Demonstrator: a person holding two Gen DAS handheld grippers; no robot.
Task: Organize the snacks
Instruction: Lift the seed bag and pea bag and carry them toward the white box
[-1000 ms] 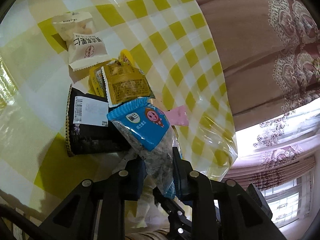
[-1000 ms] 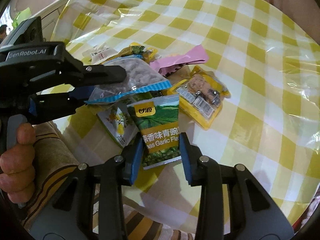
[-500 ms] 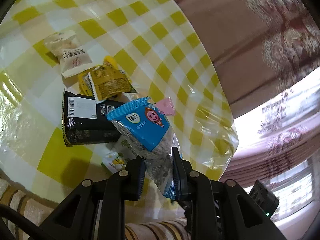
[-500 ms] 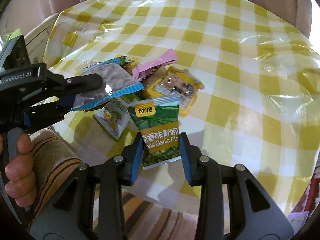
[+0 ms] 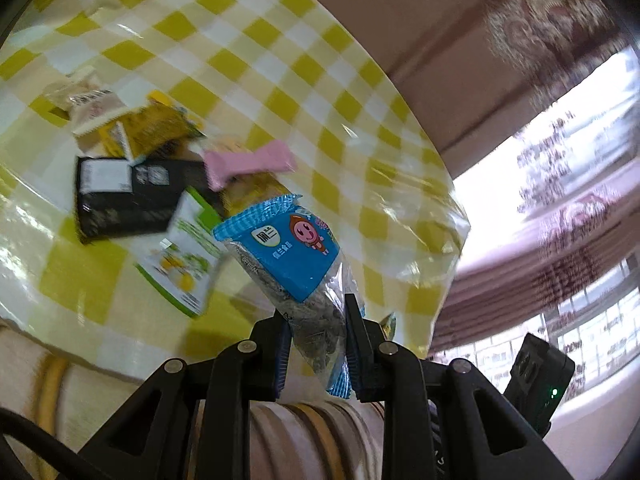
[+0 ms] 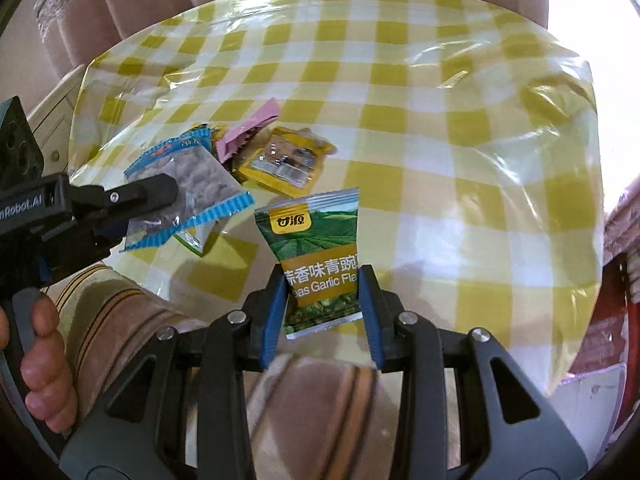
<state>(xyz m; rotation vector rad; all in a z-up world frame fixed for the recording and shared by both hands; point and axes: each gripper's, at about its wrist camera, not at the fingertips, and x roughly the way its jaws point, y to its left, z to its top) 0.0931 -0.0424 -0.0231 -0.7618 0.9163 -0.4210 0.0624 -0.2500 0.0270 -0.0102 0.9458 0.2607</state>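
Note:
My left gripper (image 5: 316, 320) is shut on a blue-and-clear snack packet (image 5: 286, 250) and holds it above the near edge of the yellow checked table (image 5: 256, 40). That packet also shows in the right wrist view (image 6: 188, 184), with the left gripper (image 6: 160, 196) at the left. My right gripper (image 6: 322, 292) is shut on a green garlic pea packet (image 6: 320, 252), lifted over the table's near edge. The other snacks lie in a heap on the table: a black packet (image 5: 120, 200), a pink wrapper (image 5: 248, 162), a yellow packet (image 6: 286, 162), a white-green packet (image 5: 186, 256).
A white packet (image 5: 88, 104) lies at the far left of the heap. The plastic-covered tablecloth (image 6: 480, 140) hangs over the table edges. A striped cushion (image 6: 132, 320) lies below both grippers. Pink curtains (image 5: 540, 60) and a bright window stand to the right.
Both grippers have risen and pulled back from the heap with their packets. The table looks smaller and farther. The white-green packet and the pink wrapper are now uncovered.

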